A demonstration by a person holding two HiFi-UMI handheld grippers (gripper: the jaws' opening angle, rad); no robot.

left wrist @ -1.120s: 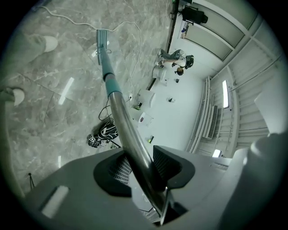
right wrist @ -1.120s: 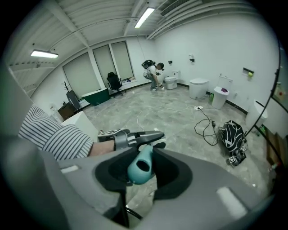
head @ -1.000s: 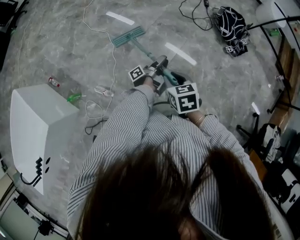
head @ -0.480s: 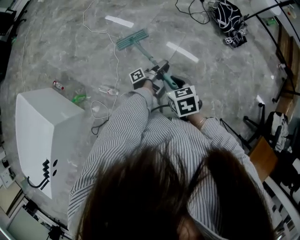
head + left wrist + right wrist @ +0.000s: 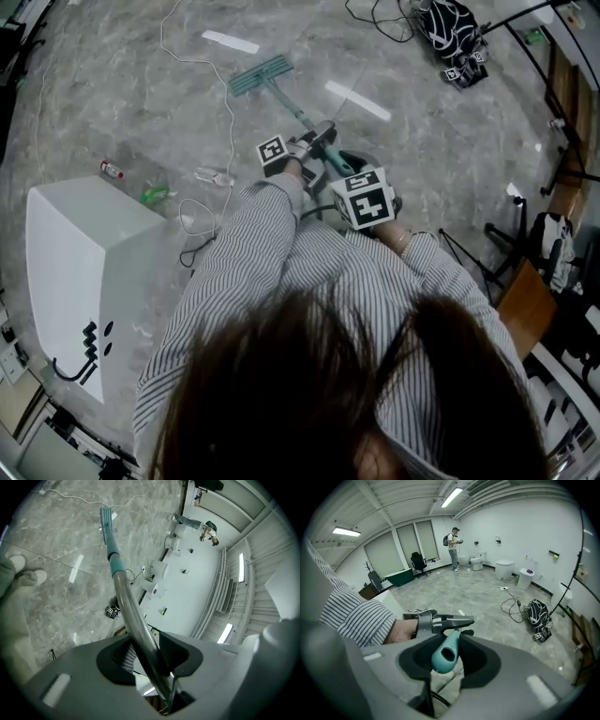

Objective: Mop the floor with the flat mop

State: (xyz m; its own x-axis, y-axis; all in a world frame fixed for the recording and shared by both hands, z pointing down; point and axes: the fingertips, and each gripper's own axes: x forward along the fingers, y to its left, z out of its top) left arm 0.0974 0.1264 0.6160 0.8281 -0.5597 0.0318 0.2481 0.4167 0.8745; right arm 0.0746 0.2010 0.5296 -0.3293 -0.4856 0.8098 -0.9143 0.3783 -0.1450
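The flat mop's teal head lies on the grey marble floor ahead of me. Its pole slants back to my hands. My left gripper is shut on the metal pole, below the teal collar; the mop head shows far along it. Higher up the pole, my right gripper is shut on the teal handle end, which sits between its jaws. In the right gripper view the left gripper shows just ahead, at a striped sleeve.
A white cabinet stands at my left. Near it lie a white cable, a small bottle and a green scrap. A black bag with cables lies far right, a wooden chair at right. A person stands far off.
Both grippers and the mop have shifted a little across the floor, the mop head sliding slightly. Both grips on the mop are unchanged.
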